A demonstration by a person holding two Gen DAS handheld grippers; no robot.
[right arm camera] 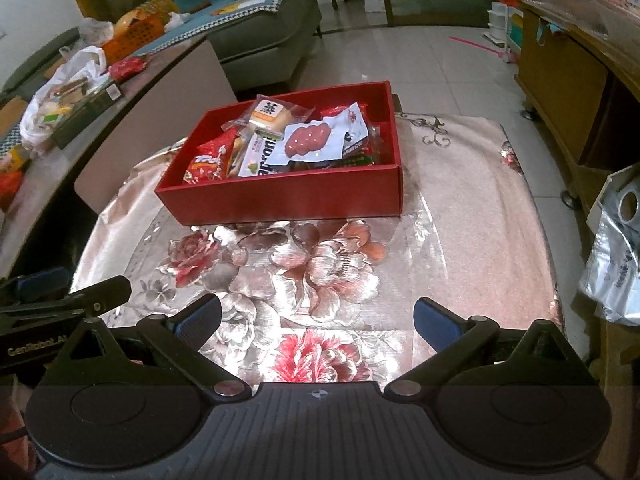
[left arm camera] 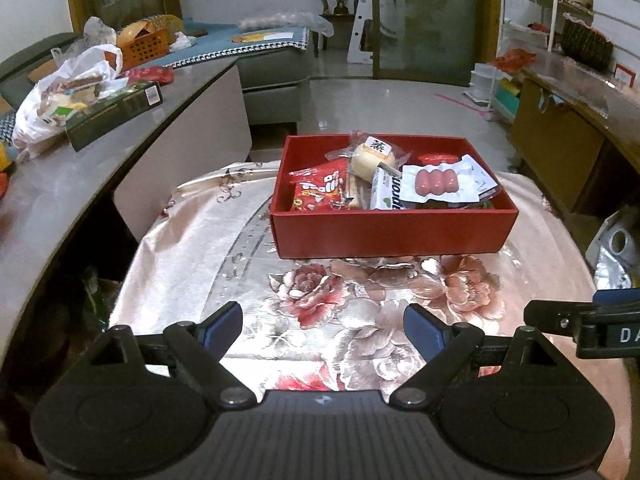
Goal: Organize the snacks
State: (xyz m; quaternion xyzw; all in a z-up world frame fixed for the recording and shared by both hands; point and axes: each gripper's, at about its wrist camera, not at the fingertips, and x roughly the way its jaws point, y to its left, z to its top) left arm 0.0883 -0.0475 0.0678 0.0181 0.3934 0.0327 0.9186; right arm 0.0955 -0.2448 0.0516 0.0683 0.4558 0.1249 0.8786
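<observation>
Both the left gripper (left arm camera: pixel 323 330) and right gripper (right arm camera: pixel 317 322) hover with blue-padded fingers (left arm camera: pixel 224 326) spread and empty over a glossy floral tablecloth (left arm camera: pixel 192 240). Well ahead of them sits a shallow red cardboard box (left arm camera: pixel 392 232), heaped with crinkly snack packets, a vacuum-sealed sausage pack (left arm camera: pixel 438 182) on top.

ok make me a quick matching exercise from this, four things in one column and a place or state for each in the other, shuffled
Things:
1. sausage pack
2. red box
3. left gripper
4. white plastic bag

Places or states:
A. on the grey counter to the left
B. open, nothing between its fingers
C. on top of the snacks in the box
D. standing on the floral tablecloth

Pairs: 1-C, 2-D, 3-B, 4-A
</observation>
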